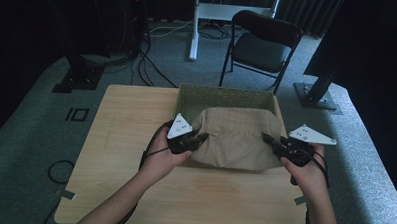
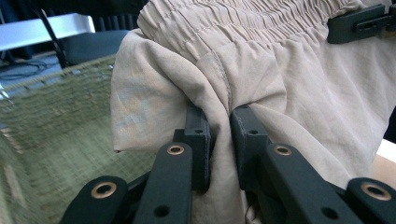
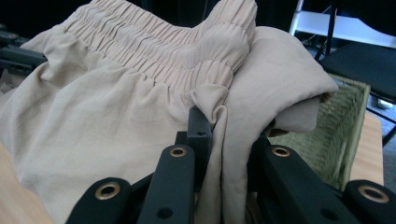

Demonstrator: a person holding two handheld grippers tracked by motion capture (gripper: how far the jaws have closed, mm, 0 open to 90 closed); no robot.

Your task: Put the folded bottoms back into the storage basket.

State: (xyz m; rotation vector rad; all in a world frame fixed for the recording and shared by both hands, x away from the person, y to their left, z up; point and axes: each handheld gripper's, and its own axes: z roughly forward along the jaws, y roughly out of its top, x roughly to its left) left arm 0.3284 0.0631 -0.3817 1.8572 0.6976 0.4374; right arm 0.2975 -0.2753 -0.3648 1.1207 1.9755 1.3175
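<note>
Beige shorts [image 1: 237,138], frame centre: soft, light, floppy; left gripper [image 1: 198,140] and right gripper [image 1: 269,143] fingers clamped on side folds near elastic waistband.

Beige shorts [image 1: 235,138] with plain fabric, green woven basket [image 1: 222,96], black grippers, pale wood-grain table [image 1: 130,139], black chair [image 1: 261,44].

Between the jaws of my left hand-held gripper [image 2: 219,140] is the beige garment [image 2: 261,79]: soft, matt woven cloth, finely creased, with a ribbed, gathered waistband further along. My right hand-held gripper [image 3: 224,135] pinches the same cloth. Both grippers are matt black plastic with small brass-coloured metal eyelets, each topped by a smooth grey plate. Beyond them the basket [image 1: 222,95] is rough green woven fibre. Under my hands the worktop [image 1: 126,124] is pale wood, smooth and satin.
</note>
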